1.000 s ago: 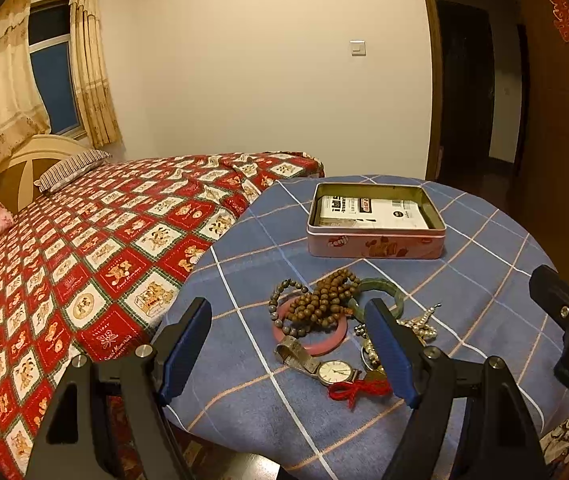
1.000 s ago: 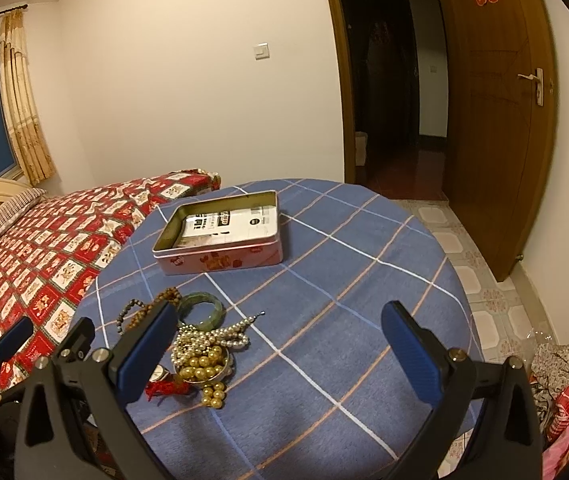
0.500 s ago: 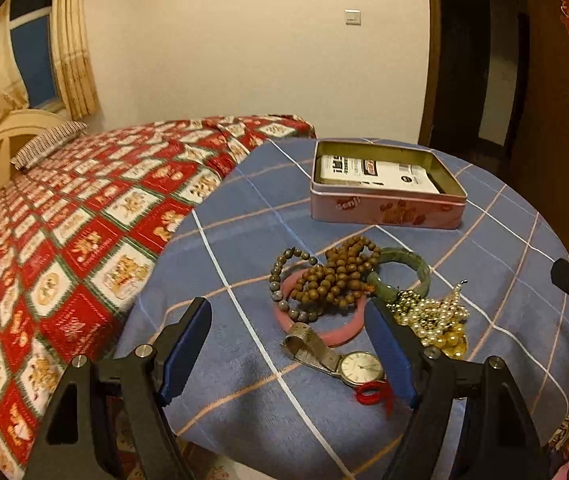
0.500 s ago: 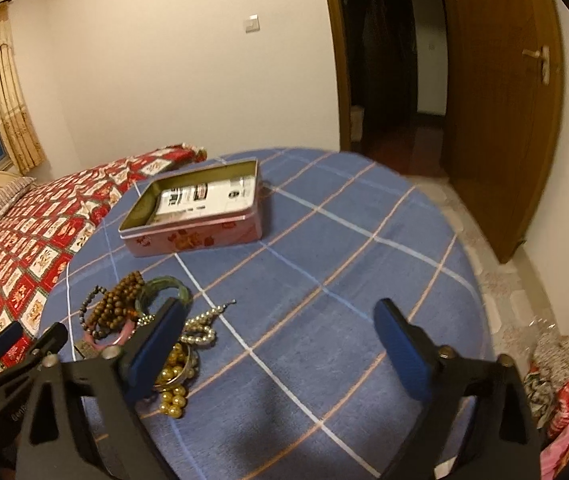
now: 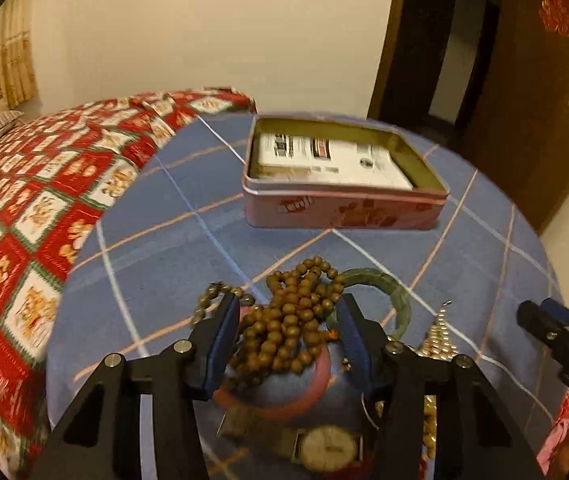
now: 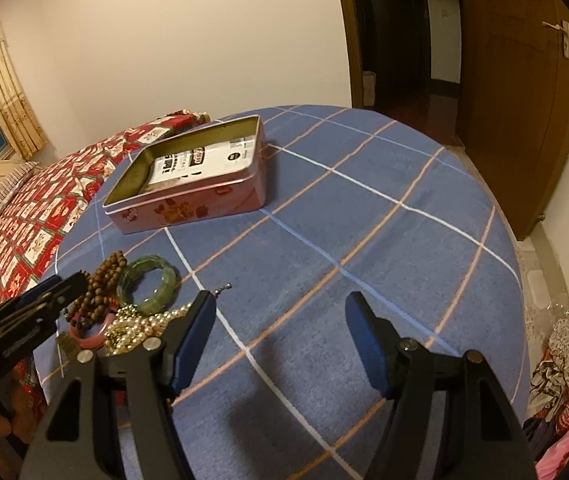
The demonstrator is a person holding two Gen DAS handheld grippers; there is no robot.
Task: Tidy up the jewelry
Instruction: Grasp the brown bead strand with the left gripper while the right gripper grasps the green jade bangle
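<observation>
My left tool [image 5: 288,320] is closing around round brown wooden beads [image 5: 292,320], not squeezing yet. My right tool [image 6: 280,312] is closing on nothing. The tin's [image 5: 340,208] label is too blurry.

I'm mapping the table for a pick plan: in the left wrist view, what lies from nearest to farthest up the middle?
Wristwatch → pink bangle → brown bead string → open pink tin.

left gripper [image 5: 289,344] fingers [image 5: 222,344] closing around the brown bead string [image 5: 292,312].
</observation>
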